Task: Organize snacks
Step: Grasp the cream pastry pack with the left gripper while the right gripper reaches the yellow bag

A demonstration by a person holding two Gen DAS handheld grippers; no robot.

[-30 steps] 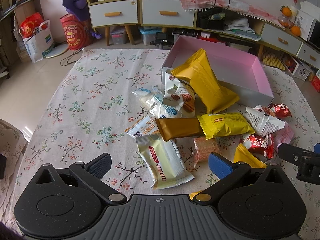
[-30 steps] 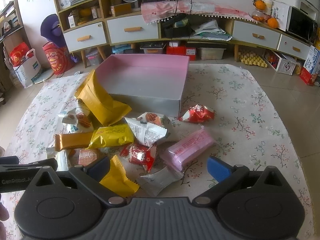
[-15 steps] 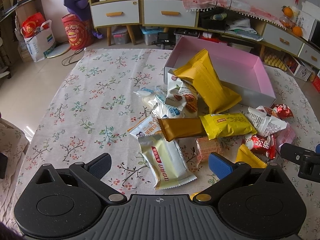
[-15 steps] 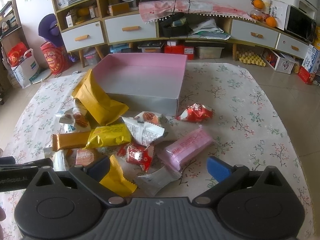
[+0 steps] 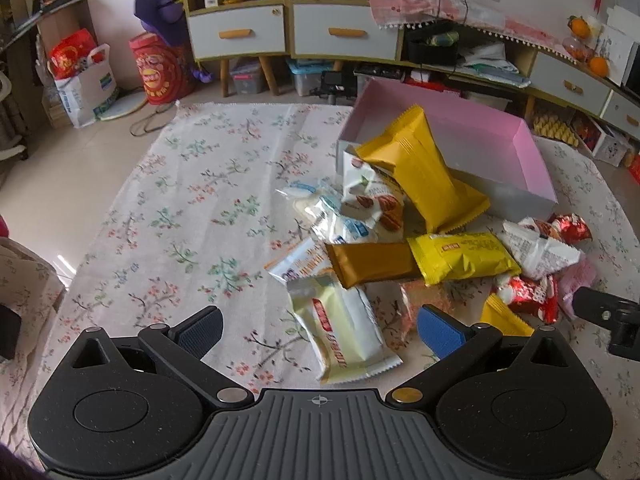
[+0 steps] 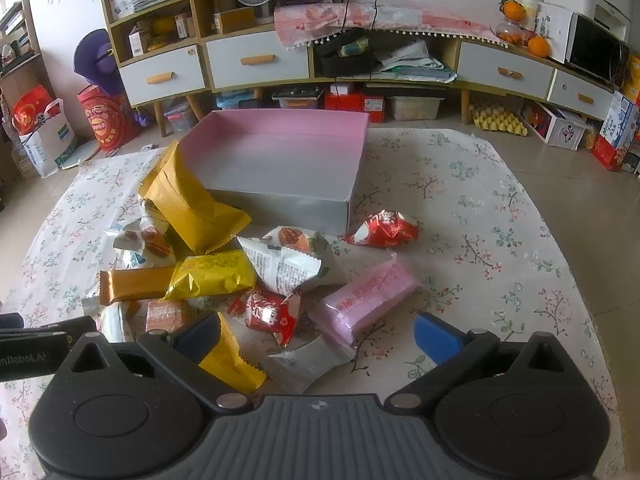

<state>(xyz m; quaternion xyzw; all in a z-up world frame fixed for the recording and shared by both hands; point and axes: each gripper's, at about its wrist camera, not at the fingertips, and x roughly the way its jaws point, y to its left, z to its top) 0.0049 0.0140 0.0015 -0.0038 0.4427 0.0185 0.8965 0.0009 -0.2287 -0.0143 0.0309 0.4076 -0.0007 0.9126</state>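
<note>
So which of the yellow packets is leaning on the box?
The big yellow bag: it rests tilted against the pink box; the other yellow packets lie flat on the cloth.

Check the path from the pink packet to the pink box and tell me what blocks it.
Nothing visible blocks it. The pink packet lies on the cloth before the pink box; the red packet sits by the box's near right corner, off the straight line. The box's near wall must be cleared.

Pink-lined box, empty, on floral cloth; mixed snack packets heaped before it; pink packet nearest.
</note>
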